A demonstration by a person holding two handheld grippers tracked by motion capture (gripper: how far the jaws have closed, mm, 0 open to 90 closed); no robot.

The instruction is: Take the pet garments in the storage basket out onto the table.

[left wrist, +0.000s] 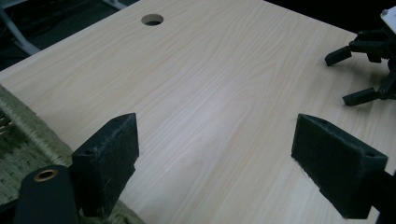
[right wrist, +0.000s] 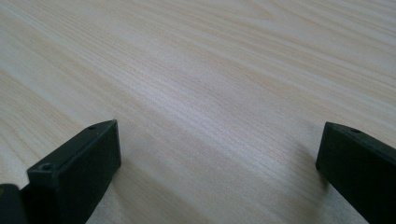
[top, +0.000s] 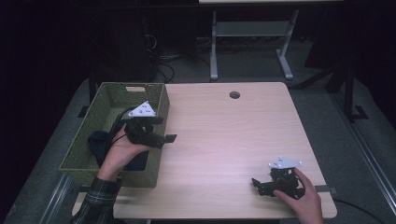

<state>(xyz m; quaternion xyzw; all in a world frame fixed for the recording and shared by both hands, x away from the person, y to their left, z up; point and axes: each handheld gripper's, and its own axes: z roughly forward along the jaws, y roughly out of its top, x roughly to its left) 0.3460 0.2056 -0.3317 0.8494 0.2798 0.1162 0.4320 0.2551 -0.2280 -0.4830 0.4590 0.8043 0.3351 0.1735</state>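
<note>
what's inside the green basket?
A dark cloth-like item lies in the woven basket. The left hand and left gripper at the basket's near right wall cover part of it; what's beneath is hidden.

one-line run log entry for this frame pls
left tool: open, empty, over rim of green woven basket | right tool: open, empty, low over light wooden table | dark cloth: in basket

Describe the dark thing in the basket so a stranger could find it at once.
Start at the wooden table, then go to the green woven basket on its left edge. Inside, near the person's end, lies a dark bundle, apparently cloth, beside the left hand: the basket's only visible contents.
</note>
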